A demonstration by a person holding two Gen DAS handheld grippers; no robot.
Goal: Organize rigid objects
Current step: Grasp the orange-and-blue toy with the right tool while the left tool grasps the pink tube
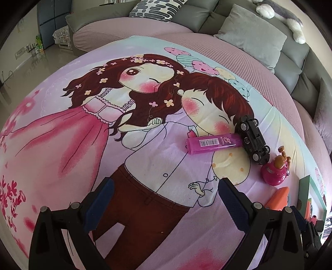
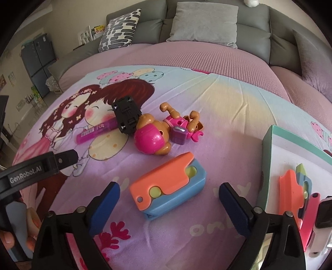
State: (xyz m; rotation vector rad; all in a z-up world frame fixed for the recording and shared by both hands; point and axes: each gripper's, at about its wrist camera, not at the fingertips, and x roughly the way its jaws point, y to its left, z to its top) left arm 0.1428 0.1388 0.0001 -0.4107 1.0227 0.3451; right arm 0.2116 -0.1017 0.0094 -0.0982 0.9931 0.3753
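An orange and blue folding toy (image 2: 169, 184) lies on the cartoon blanket between the wide-apart fingers of my right gripper (image 2: 169, 204), untouched by the pads. Beyond it lie a pink and brown toy dog (image 2: 157, 135), an upturned black toy car (image 2: 127, 116) and a purple lighter (image 2: 96, 129). My left gripper (image 1: 166, 199) stands open over bare blanket; the lighter (image 1: 213, 143), the car (image 1: 252, 140) and the dog (image 1: 275, 171) are ahead to its right. The left gripper's black finger (image 2: 51, 164) shows at the left edge of the right wrist view.
A teal-rimmed box (image 2: 269, 149) at the right holds an orange and blue toy (image 2: 290, 191) and other pieces. A grey sofa with cushions (image 2: 204, 22) runs behind the pink cover. A plush toy (image 1: 284, 18) rests on the sofa back.
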